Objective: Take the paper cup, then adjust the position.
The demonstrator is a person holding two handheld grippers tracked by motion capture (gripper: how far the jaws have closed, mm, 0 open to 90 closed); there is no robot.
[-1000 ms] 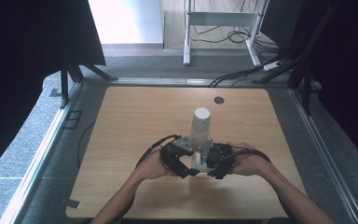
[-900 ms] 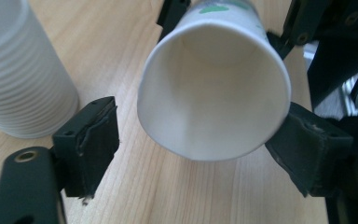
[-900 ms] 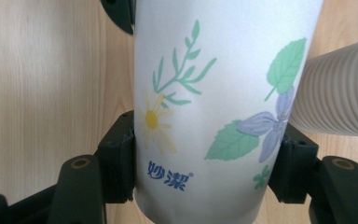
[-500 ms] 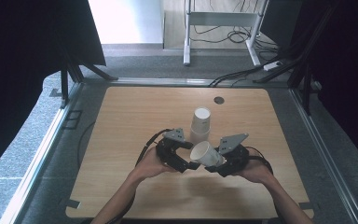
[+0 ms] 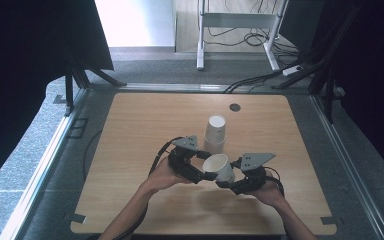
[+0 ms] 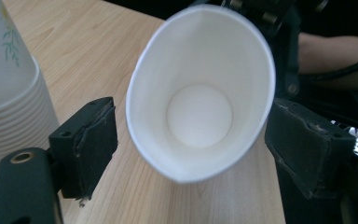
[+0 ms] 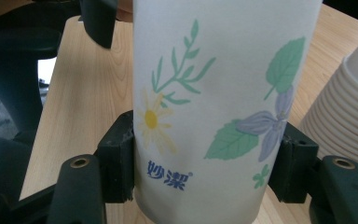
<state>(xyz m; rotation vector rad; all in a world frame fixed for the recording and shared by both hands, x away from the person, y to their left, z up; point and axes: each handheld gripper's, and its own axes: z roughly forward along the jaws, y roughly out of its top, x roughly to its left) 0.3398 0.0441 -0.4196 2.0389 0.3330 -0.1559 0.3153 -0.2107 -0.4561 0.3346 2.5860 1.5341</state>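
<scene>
Gripping a single white paper cup with a printed flower-and-leaf pattern [image 5: 219,167], the right tongs [image 5: 228,181] pinch it across the lower body; the right gripper view shows both black pads pressed flat against the cup wall [image 7: 223,107], one each side. Cup is tipped on its side, lifted off the light wooden counter [image 5: 130,130], open mouth facing the left tongs [image 5: 206,175].

Left tongs: spread, jaws either side of the cup mouth. In the left gripper view the rim [image 6: 200,93] sits between the two pads with a gap on both sides, no contact visible. Rim looks slightly squeezed into an oval. Inside of the cup is plain white, bottom disc visible.

Stack of nested white paper cups [image 5: 215,134] stands upside down on the counter just behind both tongs, near the middle of the counter. Its ribbed rims show at the left edge of the left gripper view [image 6: 9,107] and at the right edge of the right gripper view [image 7: 345,107]. Held cup is near the stack but apart from it.

Small dark round disc [image 5: 235,107] lies at the far side of the counter, well apart from the cups.

Both hands come in from the near edge, close together.
</scene>
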